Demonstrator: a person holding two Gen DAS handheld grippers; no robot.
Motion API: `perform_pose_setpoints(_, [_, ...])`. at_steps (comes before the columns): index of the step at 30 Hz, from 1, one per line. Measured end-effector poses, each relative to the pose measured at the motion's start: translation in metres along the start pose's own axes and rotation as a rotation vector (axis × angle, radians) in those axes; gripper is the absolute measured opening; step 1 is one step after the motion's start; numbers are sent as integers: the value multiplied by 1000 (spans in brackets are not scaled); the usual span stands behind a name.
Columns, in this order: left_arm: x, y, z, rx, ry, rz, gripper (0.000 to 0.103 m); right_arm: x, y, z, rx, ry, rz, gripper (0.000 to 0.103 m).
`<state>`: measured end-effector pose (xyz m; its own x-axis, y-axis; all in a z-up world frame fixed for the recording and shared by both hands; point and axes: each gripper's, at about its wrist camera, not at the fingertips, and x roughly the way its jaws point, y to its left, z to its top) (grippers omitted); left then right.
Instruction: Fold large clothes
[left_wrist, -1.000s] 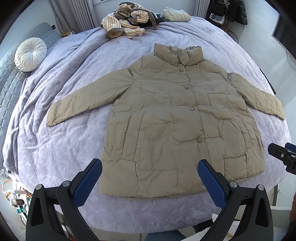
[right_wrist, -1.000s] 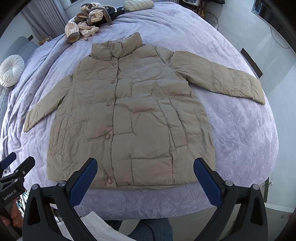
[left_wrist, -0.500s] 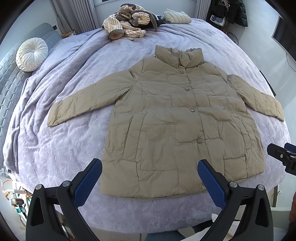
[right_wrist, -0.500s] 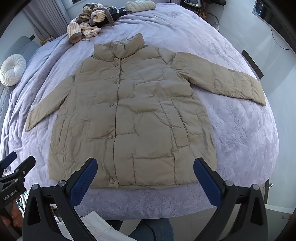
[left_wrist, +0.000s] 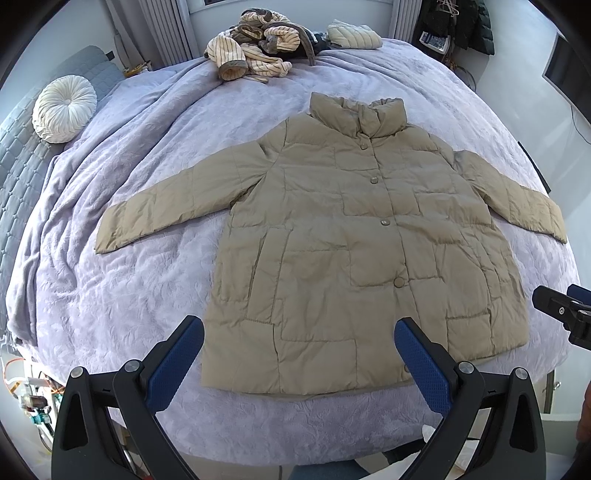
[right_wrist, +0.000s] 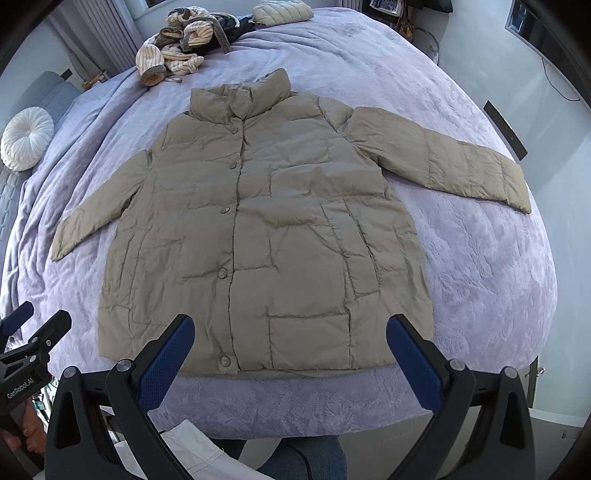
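Observation:
A beige quilted puffer jacket (left_wrist: 351, 236) (right_wrist: 258, 229) lies flat and buttoned on the lavender bed, collar away from me, both sleeves spread out to the sides. My left gripper (left_wrist: 299, 354) hovers open above the jacket's near hem, nothing between its blue pads. My right gripper (right_wrist: 290, 350) is open too, above the hem's right half. Each gripper shows at the edge of the other's view: the right gripper (left_wrist: 565, 314) and the left gripper (right_wrist: 26, 350).
The lavender bedspread (left_wrist: 129, 295) slopes off at the near edge. A heap of striped clothes (left_wrist: 251, 48) and a folded pale garment (left_wrist: 354, 35) lie at the far end. A round white cushion (left_wrist: 62, 107) rests far left. Dark coats (left_wrist: 465, 22) hang at back right.
Both grippers have drifted slightly, so the jacket sits a little further right and lower in view. The jacket itself has not moved, and both grippers stay open.

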<state>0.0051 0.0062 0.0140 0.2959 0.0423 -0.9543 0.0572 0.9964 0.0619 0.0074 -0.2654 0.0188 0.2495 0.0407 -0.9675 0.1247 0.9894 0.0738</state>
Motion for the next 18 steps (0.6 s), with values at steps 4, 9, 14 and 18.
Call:
perform_pose_setpoints(4, [0, 0, 0, 4, 13, 8, 103, 0, 1, 1, -1, 0, -1, 103])
perform_pose_setpoints(9, [1, 1, 1, -2, 21, -9, 103, 0, 0, 0, 0, 0, -1, 103])
perform_pose_setpoints(14, [2, 2, 0, -9, 6, -19, 103, 0, 0, 0, 1, 0, 0, 103])
perform_pose_setpoints(18, [2, 2, 0, -9, 12, -21, 103, 0, 0, 1, 1, 2, 0, 103])
